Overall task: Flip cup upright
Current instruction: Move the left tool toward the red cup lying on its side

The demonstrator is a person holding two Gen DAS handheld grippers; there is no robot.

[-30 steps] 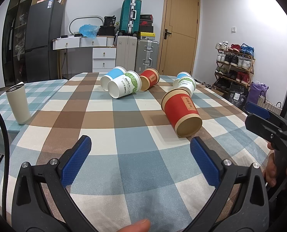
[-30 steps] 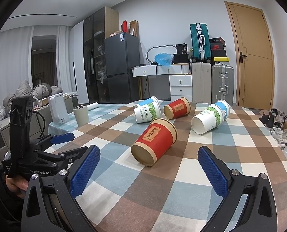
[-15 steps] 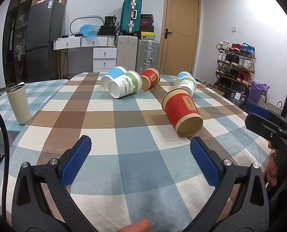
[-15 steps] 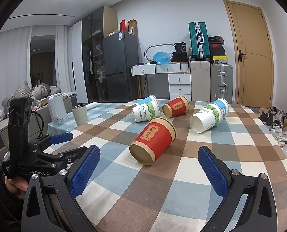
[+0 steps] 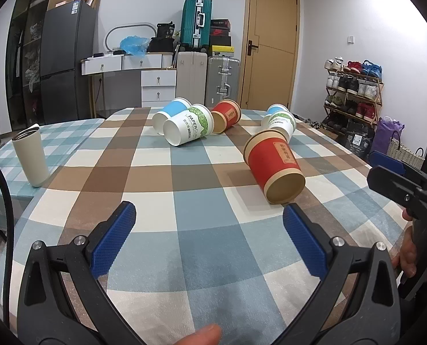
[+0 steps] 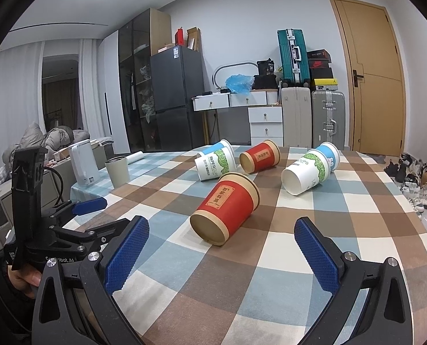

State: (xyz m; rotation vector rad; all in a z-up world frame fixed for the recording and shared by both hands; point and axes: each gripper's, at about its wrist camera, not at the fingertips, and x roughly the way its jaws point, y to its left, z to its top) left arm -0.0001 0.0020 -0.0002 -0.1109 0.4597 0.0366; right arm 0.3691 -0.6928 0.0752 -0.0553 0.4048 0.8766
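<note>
- Checked tablecloth [image 5: 167,230], a woven-looking plaid in blue, brown and cream, is seen covering the table in both views.
- Fridge [image 6: 176,100], white curtains and a heap of bedding at far left are shown only in the right wrist view; the shoe rack [image 5: 351,92] with shoes and a purple bag is shown in full only in the left wrist view.
- Suitcases [image 5: 196,26], hard-shelled and ribbed, are stacked by the wooden door [image 5: 271,43] behind the table.
- Left gripper [image 5: 210,235] is held wide open, nothing between its blue textured pads; it hangs over the near table edge.
- Right gripper [image 6: 219,247] is likewise spread open and empty; the near red cup lies ahead, between its fingers in the picture, not touched.
- White kettle [image 6: 84,164] is seen only from the right wrist.
- Near red cup [image 5: 273,169], paper, cylindrical with tan rims, lies on its side, well apart from the far cluster.
- Five other paper cups are seen lying on their sides farther back: white-green cup [image 5: 189,128] touching a blue-white one, a red one beside them, another pair at right.
- Beige tumbler [image 5: 31,158], matte, stands upright at the left table edge.
</note>
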